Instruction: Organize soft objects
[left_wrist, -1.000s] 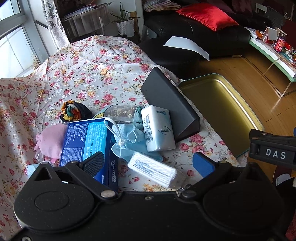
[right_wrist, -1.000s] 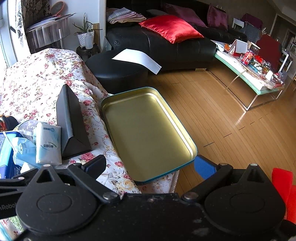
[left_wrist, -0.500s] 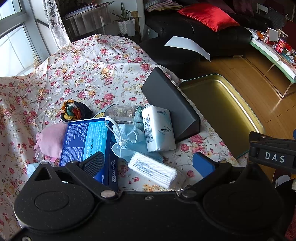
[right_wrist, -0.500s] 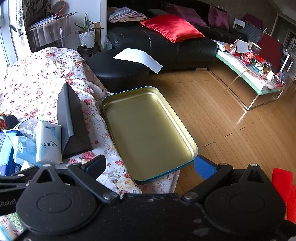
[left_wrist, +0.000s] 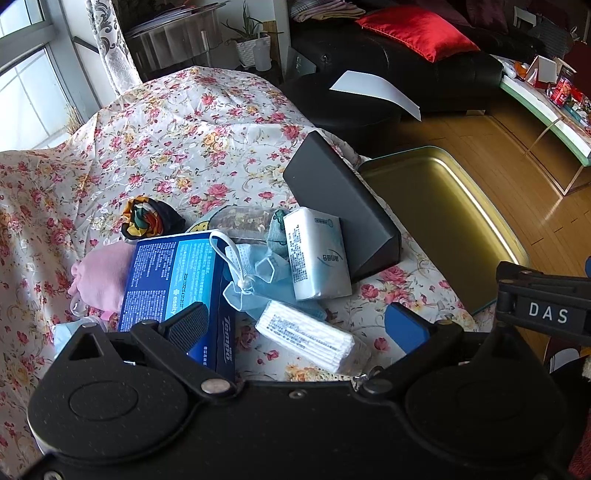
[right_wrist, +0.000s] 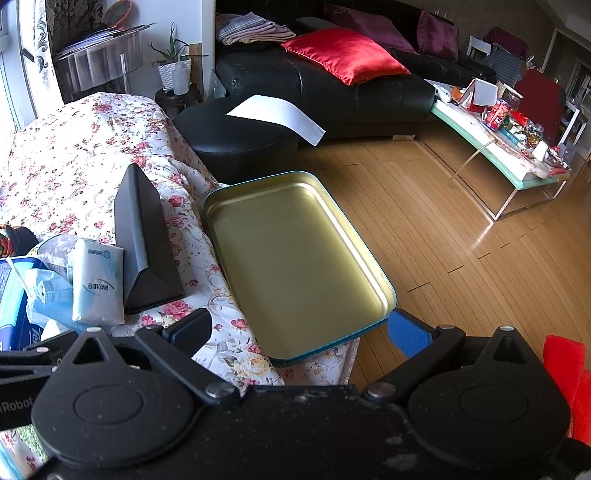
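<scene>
"Tempo" and "essity" read on the blue tissue box (left_wrist: 173, 280) under my left gripper (left_wrist: 297, 325), fingers apart, empty; "DAS" on my right gripper (right_wrist: 299, 332), also apart. Soft packs (left_wrist: 317, 254) pile on floral cloth (left_wrist: 177, 129); gold tin tray (right_wrist: 295, 258) at 3 o'clock, black sofa (right_wrist: 369, 88) at 12.

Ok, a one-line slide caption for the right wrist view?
Open right gripper hovers over an empty gold tray beside a black case and tissue pack on floral cloth.

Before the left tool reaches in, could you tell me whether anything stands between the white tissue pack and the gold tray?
Yes: the black triangular case lies on the floral cloth between the white tissue pack and the gold tray, with the pack leaning against it.
</scene>
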